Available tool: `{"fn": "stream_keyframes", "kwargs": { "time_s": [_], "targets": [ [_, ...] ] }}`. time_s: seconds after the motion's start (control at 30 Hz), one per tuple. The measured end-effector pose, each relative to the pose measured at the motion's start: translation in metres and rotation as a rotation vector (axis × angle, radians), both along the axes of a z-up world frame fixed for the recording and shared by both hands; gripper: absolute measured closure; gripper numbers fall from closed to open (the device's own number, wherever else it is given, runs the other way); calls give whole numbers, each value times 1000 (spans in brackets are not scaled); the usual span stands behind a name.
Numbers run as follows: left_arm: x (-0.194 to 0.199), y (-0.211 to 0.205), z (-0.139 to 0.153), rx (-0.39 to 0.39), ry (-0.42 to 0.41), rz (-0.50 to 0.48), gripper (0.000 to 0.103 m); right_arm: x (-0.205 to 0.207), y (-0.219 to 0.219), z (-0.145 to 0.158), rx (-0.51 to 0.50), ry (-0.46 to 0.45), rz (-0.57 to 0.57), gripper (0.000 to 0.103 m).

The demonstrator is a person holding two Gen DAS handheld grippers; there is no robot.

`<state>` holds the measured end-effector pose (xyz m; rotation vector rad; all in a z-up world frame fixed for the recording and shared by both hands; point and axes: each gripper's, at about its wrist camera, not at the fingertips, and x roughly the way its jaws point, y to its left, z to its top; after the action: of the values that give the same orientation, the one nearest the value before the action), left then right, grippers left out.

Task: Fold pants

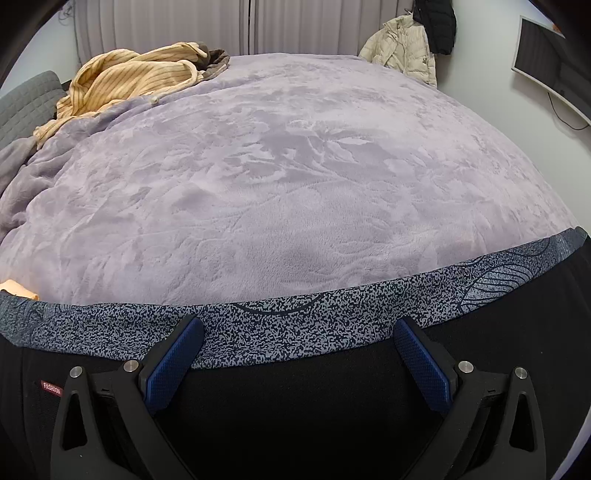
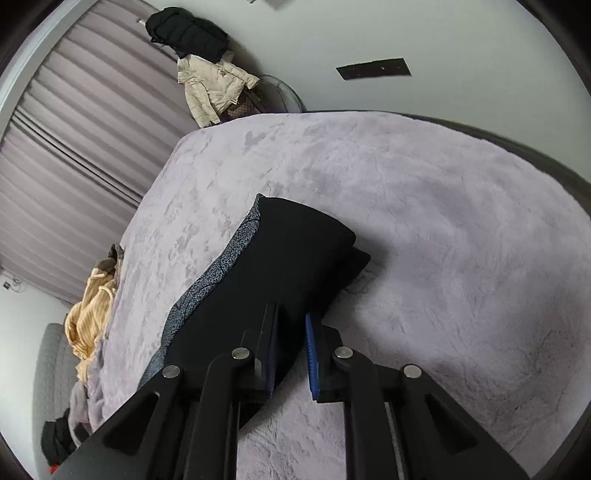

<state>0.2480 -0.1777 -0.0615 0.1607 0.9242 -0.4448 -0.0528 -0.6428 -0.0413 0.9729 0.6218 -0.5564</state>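
Note:
The black pants point(image 1: 295, 406) lie on the bed, their speckled blue-grey waistband point(image 1: 295, 325) running across the left wrist view. My left gripper point(image 1: 298, 323) hovers over the waistband, open wide, with nothing pinched between its blue pads point(image 1: 173, 365). In the right wrist view the pants point(image 2: 288, 258) lie as a folded dark bundle with the waistband point(image 2: 221, 269) along the left side. My right gripper point(image 2: 291, 312) stands at the bundle's near edge with its jaws almost together. Black cloth fills the narrow gap between its pads point(image 2: 312, 354).
A lilac plush blanket point(image 1: 295, 166) covers the bed. A striped yellow garment point(image 1: 129, 77) lies crumpled at the far left corner. A cream jacket point(image 2: 210, 88) and a black coat point(image 2: 184, 29) hang beyond the bed. Curtains point(image 2: 74, 147) close the back.

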Motion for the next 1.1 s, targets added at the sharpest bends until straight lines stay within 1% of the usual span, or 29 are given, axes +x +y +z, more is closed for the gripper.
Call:
{"fn": "stream_keyframes", "kwargs": {
  "time_s": [0.07, 0.1, 0.17, 0.2, 0.27, 0.3, 0.33, 0.4, 0.43, 0.5, 0.53, 0.63, 0.67, 0.7, 0.77, 0.8, 0.83, 0.87, 0.9, 0.93, 0.97, 1.03, 1.07, 1.1],
  "targets": [
    [0, 0, 0, -3, -1, 0, 0, 0, -7, -13, 7, 68, -12, 88],
    [-1, 0, 0, -4, -1, 1, 0, -5, -12, -22, 39, 55, -23, 91],
    [-1, 1, 0, -4, -2, 2, 0, -16, -16, -29, 98, -12, -50, 90],
    [0, 1, 0, -5, -1, 2, 0, -21, -14, -27, 102, -13, -70, 81],
    [0, 1, 0, -10, 1, 3, 0, -29, -5, -18, 96, 0, -96, 80],
    [0, 1, 0, -14, 2, 4, 0, -30, 1, -11, 84, 10, -95, 77],
    [1, 1, 0, -18, 3, 5, 0, -29, 9, -3, 59, 10, -80, 77],
    [1, 1, -1, -23, 2, 4, 0, -15, 34, 18, -18, -5, 2, 77],
    [1, 1, -1, -22, 2, 4, 0, -3, 50, 27, -55, -9, 61, 77],
    [1, 1, -1, -23, 1, 6, 0, 27, 86, 36, -94, -13, 201, 77],
    [1, 1, -1, -22, 1, 6, 0, 48, 110, 37, -102, -12, 286, 77],
    [1, 0, 0, -12, 2, 9, 0, 97, 173, 29, -123, -1, 446, 77],
    [0, -1, 1, -1, 5, 13, 0, 112, 196, 23, -130, 16, 489, 77],
    [-1, -3, 4, 28, 12, 22, 0, 127, 219, 14, -128, 28, 527, 77],
    [-7, -4, 16, 93, 12, 23, 0, 144, 256, -3, -125, 53, 581, 77],
    [-13, -1, 24, 108, 1, -7, 0, 148, 267, -9, -153, 68, 589, 74],
    [-19, 3, 32, 116, -19, -42, 0, 150, 277, -11, -211, 82, 588, 72],
    [-25, 10, 41, 125, -51, -70, 0, 149, 287, -12, -275, 95, 596, 68],
    [-31, 21, 50, 142, -97, -90, 0, 150, 293, -12, -317, 104, 615, 65],
    [-34, 32, 55, 157, -128, -96, 0, 150, 297, -12, -342, 109, 630, 65],
    [-34, 46, 57, 177, -151, -90, 0, 150, 296, -12, -349, 110, 640, 65],
    [-24, 80, 53, 204, -150, -40, 0, 148, 291, -14, -308, 91, 634, 65],
    [-18, 98, 45, 213, -129, -4, 0, 146, 285, -14, -285, 81, 628, 65],
    [-7, 121, 30, 228, -78, 58, 0, 145, 281, -14, -268, 73, 621, 65]
  ]
}}
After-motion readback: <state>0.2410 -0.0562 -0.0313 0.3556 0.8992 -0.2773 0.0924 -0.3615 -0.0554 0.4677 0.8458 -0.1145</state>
